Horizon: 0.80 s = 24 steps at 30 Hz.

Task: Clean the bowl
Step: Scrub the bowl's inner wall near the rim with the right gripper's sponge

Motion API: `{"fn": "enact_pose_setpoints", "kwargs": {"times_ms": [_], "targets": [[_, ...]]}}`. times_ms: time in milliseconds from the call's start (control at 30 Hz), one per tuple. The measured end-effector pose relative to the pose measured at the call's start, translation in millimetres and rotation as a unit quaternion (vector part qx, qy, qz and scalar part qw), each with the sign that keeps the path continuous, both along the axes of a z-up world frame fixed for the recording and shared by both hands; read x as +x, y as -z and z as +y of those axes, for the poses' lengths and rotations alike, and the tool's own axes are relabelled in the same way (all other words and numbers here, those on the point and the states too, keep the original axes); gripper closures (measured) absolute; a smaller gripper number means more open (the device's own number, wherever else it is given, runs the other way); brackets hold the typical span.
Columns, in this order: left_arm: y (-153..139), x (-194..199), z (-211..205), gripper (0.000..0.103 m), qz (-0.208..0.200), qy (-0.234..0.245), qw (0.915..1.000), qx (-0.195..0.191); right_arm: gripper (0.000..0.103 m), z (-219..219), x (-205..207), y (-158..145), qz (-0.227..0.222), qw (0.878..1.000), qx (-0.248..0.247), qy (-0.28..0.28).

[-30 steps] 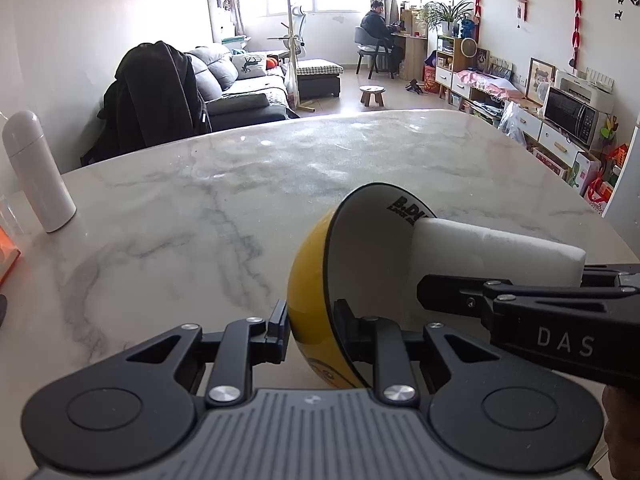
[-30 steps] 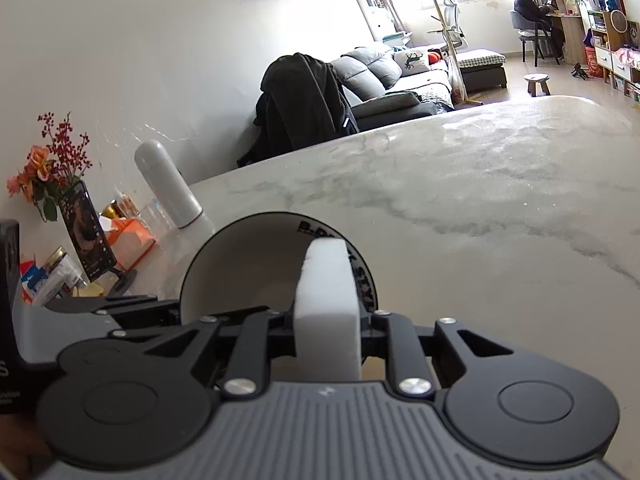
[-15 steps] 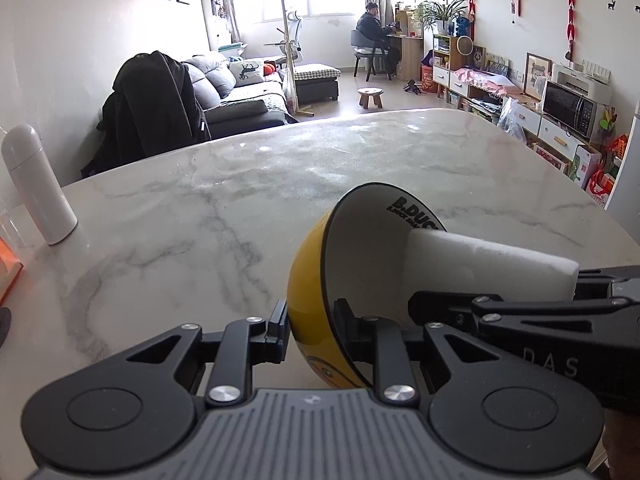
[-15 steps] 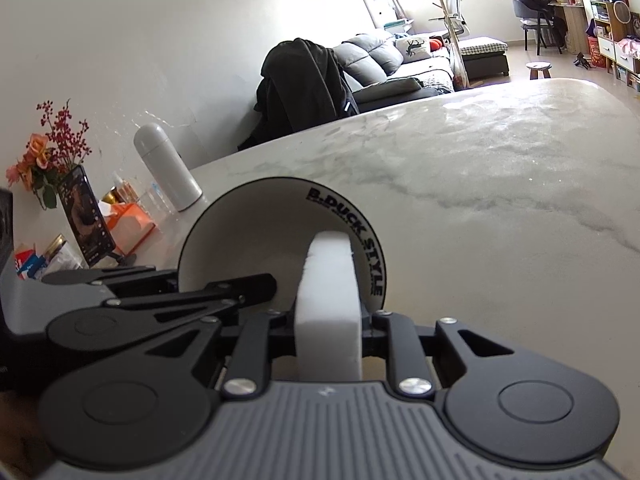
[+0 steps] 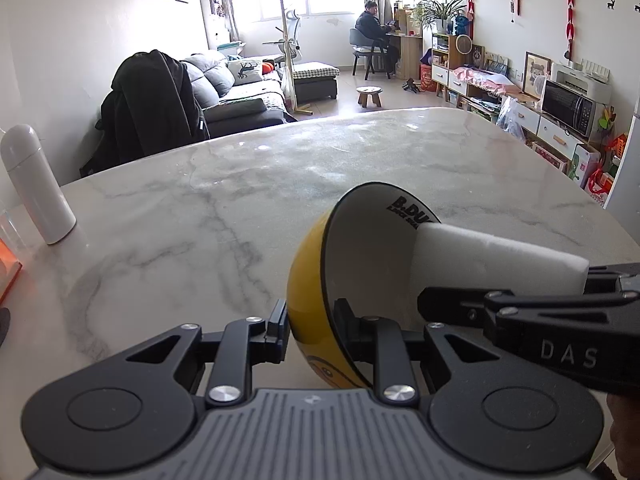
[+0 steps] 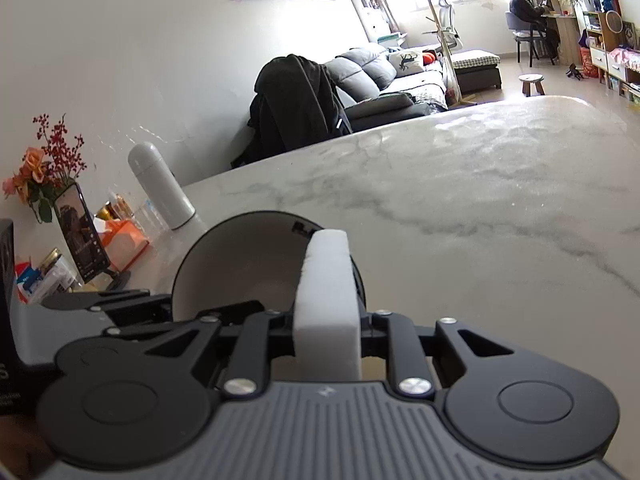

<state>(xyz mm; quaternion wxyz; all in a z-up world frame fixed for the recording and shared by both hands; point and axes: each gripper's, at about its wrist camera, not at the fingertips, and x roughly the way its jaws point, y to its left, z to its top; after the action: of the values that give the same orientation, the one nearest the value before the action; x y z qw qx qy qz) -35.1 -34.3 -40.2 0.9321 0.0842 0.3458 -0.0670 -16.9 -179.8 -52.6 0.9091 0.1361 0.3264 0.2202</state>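
A bowl [image 5: 308, 292], yellow outside and white inside with black lettering near its rim, is held on its side above the marble table [image 5: 200, 208]. My left gripper [image 5: 310, 330] is shut on the bowl's rim, one finger outside and one inside. A white sponge block [image 5: 492, 256] reaches into the bowl from the right, its end against the inner wall. In the right wrist view my right gripper [image 6: 326, 330] is shut on the white sponge [image 6: 326, 280], which pokes into the bowl's [image 6: 240, 264] white inside. The left gripper [image 6: 120, 308] shows at the bowl's left edge.
A white flask [image 5: 36, 188] stands at the table's left side. Beside it are an orange tissue box [image 6: 122, 242], a phone on a stand [image 6: 82, 236], a flower vase [image 6: 40, 176] and small jars. A chair with a dark coat [image 5: 152, 100] stands behind the table. A person sits at a far desk.
The sponge's end has shifted inside the bowl, now lying toward the right of the cavity with more of the white inside showing. Both grips hold as before.
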Motion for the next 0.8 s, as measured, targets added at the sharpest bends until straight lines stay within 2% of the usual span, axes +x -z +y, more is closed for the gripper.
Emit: {"fn": "enact_pose_setpoints", "kwargs": {"times_ms": [267,600,800], "targets": [[-0.4,1.6,2.3,0.079,0.003,0.000,1.0000,-0.003,0.080,9.8,-2.6,4.4,0.007,1.000,-0.006,-0.018],[0.8,3.3,3.1,0.078,0.005,0.000,1.0000,-0.003,0.080,-3.0,2.0,-12.4,-0.023,1.000,-0.016,0.005],[1.6,3.2,3.3,0.078,0.006,0.002,1.0000,-0.002,0.080,2.6,1.0,-4.6,-0.010,1.000,-0.016,-0.008]]}}
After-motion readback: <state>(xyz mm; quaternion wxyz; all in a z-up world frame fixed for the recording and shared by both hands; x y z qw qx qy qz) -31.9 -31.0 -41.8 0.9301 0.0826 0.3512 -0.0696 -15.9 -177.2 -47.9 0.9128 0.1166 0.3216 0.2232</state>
